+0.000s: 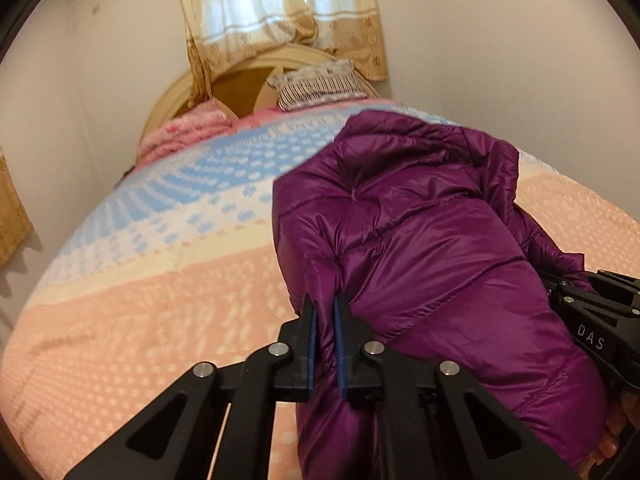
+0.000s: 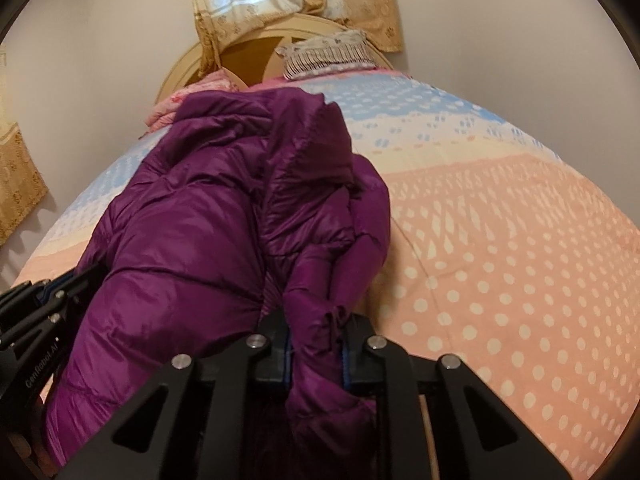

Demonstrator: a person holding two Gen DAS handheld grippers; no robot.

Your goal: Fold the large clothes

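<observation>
My left gripper [image 1: 325, 308] was clamped on the jacket [image 1: 420, 232]: a thin fold of its near left edge ran up between the two blue pads, which stood almost together. My right gripper [image 2: 316, 328] was closed on a thicker bunch of the same jacket's near right edge, the fabric gathered and puckered between its pads.

The jacket, purple and quilted, lay on the bed [image 1: 140, 300] in a long heap running away from both pairs of fingers toward the headboard [image 1: 176, 96]. Its near end hung from the two grips; its far end, with a raised fold, rested on the blue part of the blanket. In the left view the jacket's left edge ran straight ahead from my fingertips, and its bulk spread to their right, where the right gripper showed at the frame's side. In the right view the bulk spread to the left of my fingers, with the left gripper at the jacket's near left corner.

Left of the left fingers the blanket lay bare out to the bed's edge, with the wall [image 1: 60, 120] beyond. Right of the right fingers was a broad bare stretch of dotted blanket, out to the bed's right edge. Ahead, past the jacket's far end, a strip of blanket remained before the pillow [image 1: 320, 84] and the pink bedding [image 1: 184, 128] at the headboard. The curtain [image 1: 280, 12] hung above.
</observation>
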